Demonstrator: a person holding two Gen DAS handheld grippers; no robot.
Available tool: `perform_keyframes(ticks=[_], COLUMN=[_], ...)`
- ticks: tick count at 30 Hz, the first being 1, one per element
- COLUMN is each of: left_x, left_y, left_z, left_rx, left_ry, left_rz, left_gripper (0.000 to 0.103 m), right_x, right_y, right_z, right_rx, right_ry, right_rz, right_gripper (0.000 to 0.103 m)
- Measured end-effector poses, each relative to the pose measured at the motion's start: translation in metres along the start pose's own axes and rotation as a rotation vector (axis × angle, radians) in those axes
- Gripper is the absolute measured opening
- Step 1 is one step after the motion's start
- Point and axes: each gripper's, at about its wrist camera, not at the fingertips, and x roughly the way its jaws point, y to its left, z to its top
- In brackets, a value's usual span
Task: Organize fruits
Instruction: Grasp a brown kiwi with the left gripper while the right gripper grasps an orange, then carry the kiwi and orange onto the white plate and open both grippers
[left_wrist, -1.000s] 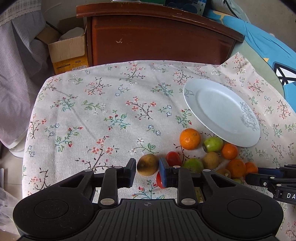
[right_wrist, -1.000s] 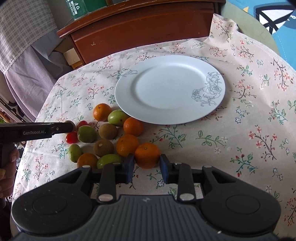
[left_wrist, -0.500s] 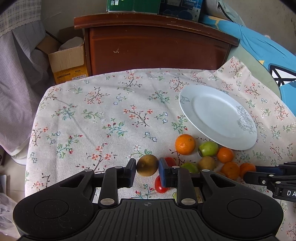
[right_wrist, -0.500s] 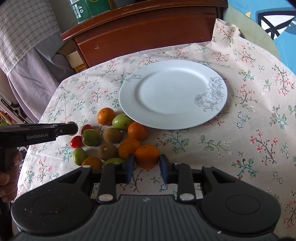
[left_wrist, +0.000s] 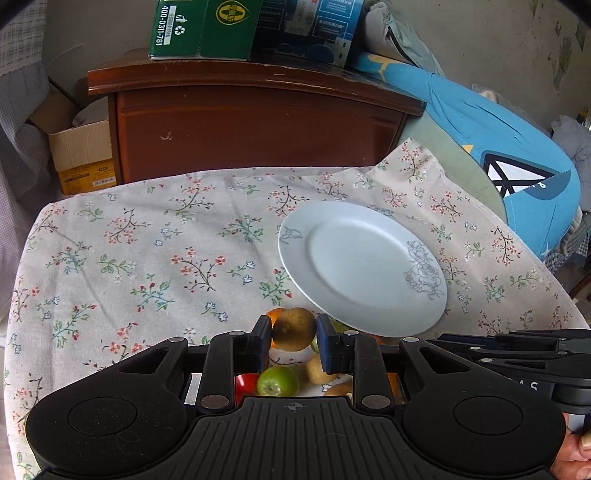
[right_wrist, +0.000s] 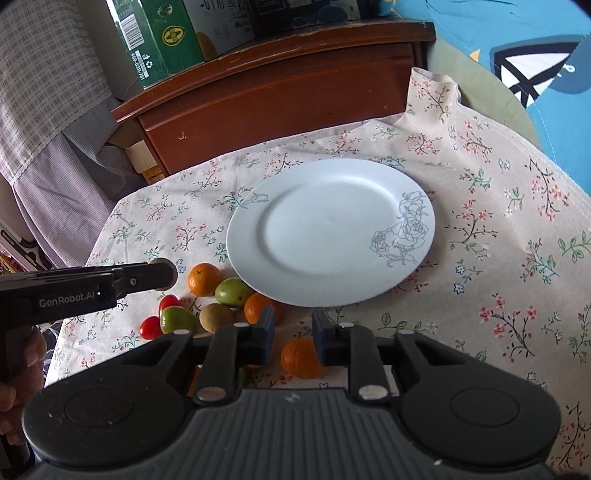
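My left gripper (left_wrist: 293, 338) is shut on a brown kiwi (left_wrist: 294, 329) and holds it above the fruit pile, near the white plate (left_wrist: 369, 236). It also shows in the right wrist view (right_wrist: 162, 275), left of the plate (right_wrist: 295, 192). My right gripper (right_wrist: 293, 332) is lifted and its jaws stand apart with nothing between them; an orange (right_wrist: 300, 358) lies on the cloth below them. Several oranges, green fruits, kiwis and red tomatoes (right_wrist: 149, 326) lie in a pile left of the plate's near edge.
A floral cloth (left_wrist: 147, 258) covers the table. A brown wooden cabinet (left_wrist: 258, 129) with boxes on top stands behind it. A cardboard box (left_wrist: 81, 155) sits at the back left. A blue cushion (left_wrist: 517, 155) lies to the right.
My left gripper has lifted the kiwi off the cloth and moved it toward the plate. My right gripper has risen and no longer holds the orange, which lies on the cloth.
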Motion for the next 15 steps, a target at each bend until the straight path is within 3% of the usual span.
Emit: perform_keyframes(ticks=[7,11,15], left_x=[0.000,-0.003,-0.003], left_y=[-0.001,0.001,0.002], left_z=[0.002,0.004,0.007], left_rx=[-0.010,-0.020,-0.035], left_ry=[-0.004,-0.013,-0.018], left_rz=[0.009,0.010,0.005], left_gripper=[0.024,0.024,0.024], right_x=[-0.001,-0.006,-0.007], right_y=[-0.020,-0.028,-0.035], right_z=[-0.004,-0.012,-0.013], right_rx=[0.109,0.075,0.070], right_ry=[0.032,0.039,0.026], right_rz=[0.009,-0.053,-0.071], right_gripper=[0.031,0.038,0.038])
